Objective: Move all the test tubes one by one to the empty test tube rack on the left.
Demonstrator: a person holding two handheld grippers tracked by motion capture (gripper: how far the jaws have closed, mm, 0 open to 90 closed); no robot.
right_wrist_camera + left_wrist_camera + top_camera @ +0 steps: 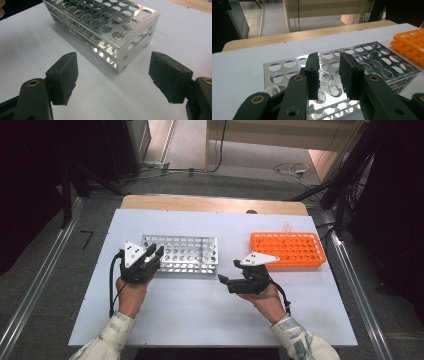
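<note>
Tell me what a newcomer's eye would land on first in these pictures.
The bright orange tube rack at the table's far right stands out against the white tabletop. Next comes the shiny metal tube rack left of centre, with a clear glass tube standing in it between the partly open jaws of the left gripper. The right gripper is held wide open, pointing toward that metal rack's end.

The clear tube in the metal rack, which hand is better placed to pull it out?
Left. Its tongs stand either side of the clear tube in the metal rack, parted. The right tongs are wide open off the rack's end, over bare table.
</note>
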